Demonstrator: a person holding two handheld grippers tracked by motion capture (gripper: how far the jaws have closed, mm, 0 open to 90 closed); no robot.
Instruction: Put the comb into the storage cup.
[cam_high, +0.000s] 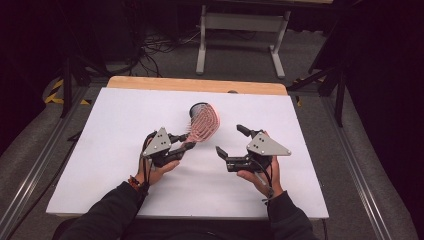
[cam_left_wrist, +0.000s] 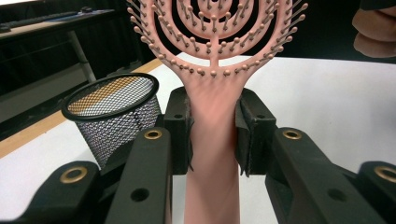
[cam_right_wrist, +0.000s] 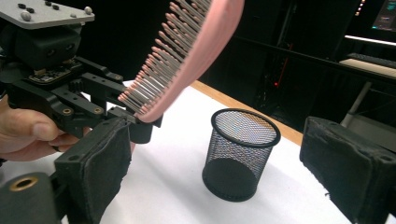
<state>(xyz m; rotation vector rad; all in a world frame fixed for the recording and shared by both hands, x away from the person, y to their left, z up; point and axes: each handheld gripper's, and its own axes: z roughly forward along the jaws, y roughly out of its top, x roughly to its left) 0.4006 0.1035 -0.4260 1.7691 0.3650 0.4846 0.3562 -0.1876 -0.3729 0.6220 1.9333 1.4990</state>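
Note:
A pink hairbrush with a vented oval head is held by its handle in my left gripper, which is shut on it. The head stands tilted up above the white table, bristles toward my right side. Just behind it stands a black mesh cup, upright and empty; it is left of the handle in the left gripper view. My right gripper hovers to the right of the brush, open with nothing between its pads. The brush head and the cup lie ahead of it.
The white tabletop has free room on both sides and in front of my hands. A wooden strip runs along its far edge. Beyond it stand a grey desk frame and floor cables.

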